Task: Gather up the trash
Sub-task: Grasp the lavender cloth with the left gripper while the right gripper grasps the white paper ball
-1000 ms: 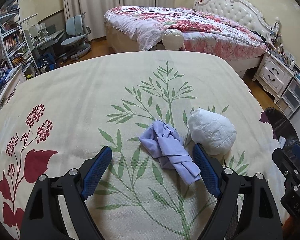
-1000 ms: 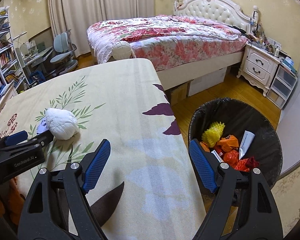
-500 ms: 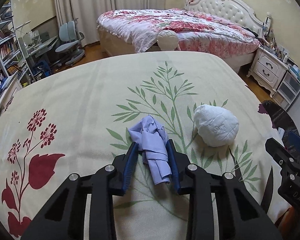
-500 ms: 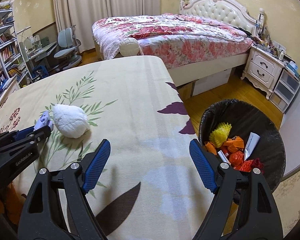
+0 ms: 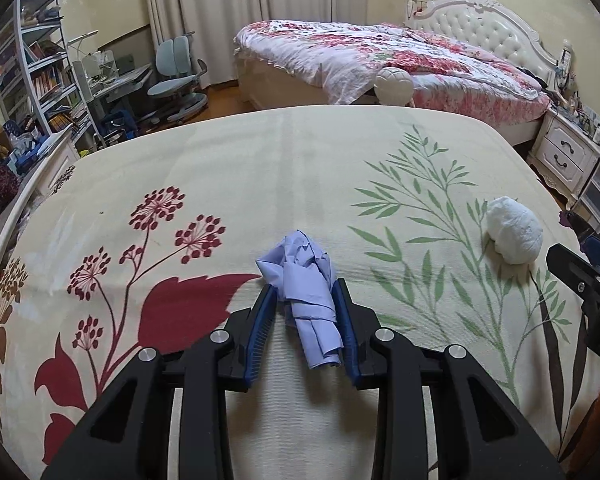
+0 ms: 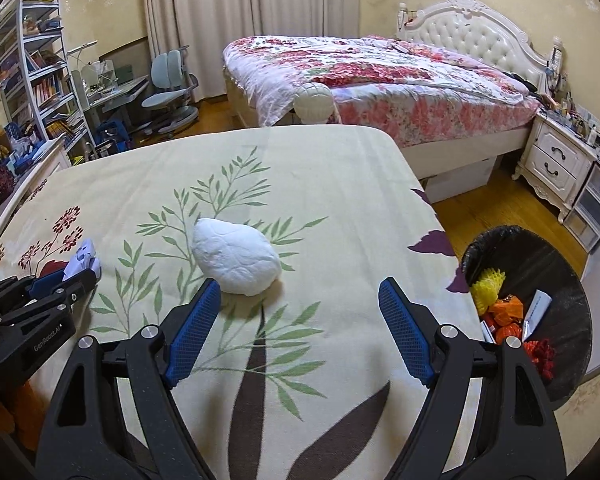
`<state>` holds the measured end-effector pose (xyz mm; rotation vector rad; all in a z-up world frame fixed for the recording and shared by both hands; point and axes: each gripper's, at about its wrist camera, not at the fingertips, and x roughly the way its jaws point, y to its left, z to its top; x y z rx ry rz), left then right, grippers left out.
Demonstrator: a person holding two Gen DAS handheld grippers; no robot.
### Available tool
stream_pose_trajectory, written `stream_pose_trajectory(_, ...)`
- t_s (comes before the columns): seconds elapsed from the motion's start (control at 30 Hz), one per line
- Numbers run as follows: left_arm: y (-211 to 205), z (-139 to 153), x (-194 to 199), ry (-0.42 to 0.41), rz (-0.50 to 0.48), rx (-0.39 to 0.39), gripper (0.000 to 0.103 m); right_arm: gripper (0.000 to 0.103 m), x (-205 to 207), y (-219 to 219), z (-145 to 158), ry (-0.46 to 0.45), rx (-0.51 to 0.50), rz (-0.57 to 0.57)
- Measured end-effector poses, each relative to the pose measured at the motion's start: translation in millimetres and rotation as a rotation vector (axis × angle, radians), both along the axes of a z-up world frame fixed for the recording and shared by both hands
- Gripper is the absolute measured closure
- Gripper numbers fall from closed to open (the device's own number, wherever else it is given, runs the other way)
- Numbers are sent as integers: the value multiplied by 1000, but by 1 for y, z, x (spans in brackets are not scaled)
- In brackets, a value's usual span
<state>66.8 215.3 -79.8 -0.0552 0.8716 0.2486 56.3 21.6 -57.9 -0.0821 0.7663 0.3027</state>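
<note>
A crumpled lilac-blue glove (image 5: 308, 292) sits between the blue pads of my left gripper (image 5: 305, 292), which is shut on it just above the cream floral bedspread (image 5: 260, 184). From the right wrist view the same left gripper (image 6: 80, 276) shows at the far left with the glove (image 6: 82, 258) poking out. A white crumpled wad (image 6: 236, 258) lies on the bedspread (image 6: 300, 184) just beyond my right gripper (image 6: 300, 294), which is open with nothing between its fingers. That wad (image 5: 514, 236) also shows at the right of the left wrist view, beside the right gripper (image 5: 584, 268).
A black-lined trash bin (image 6: 540, 312) holding yellow, orange and red scraps stands on the wooden floor off the bed's right edge. A second bed with a flowered quilt (image 6: 380, 76), a nightstand (image 6: 556, 164), a desk chair (image 6: 168, 92) and bookshelves (image 6: 40, 80) lie beyond.
My left gripper closed on the lilac glove and carried it leftward away from the white wad. My right gripper swung left from the bin toward the white wad, staying open.
</note>
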Motion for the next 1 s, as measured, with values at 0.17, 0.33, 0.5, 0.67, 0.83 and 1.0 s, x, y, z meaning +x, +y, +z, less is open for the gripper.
stream_pose_trajectory(0.17, 14, 1, -5, -8, 26, 14, 70, 24, 10, 18, -4, 19, 7, 22)
stream_pose_trajectory(0.33, 19, -1, -6, -8, 32, 7, 70, 24, 21, 31, -9, 37, -2, 25)
stream_pose_trajectory(0.5, 20, -3, -5, -7, 35, -6, 70, 50, 27, 33, -17, 85, 13, 28)
stream_pose_trajectory(0.67, 21, -3, -4, -11, 36, -6, 70, 57, 21, 31, -17, 81, 16, 33)
stream_pose_trajectory(0.83, 18, -1, -8, -16, 32, -12, 70, 57, 12, 26, -14, 72, 22, 35)
stream_pose_trajectory(1.0, 7, 0, -13, -18, 17, -23, 70, 57, -2, 13, -9, 60, 27, 32)
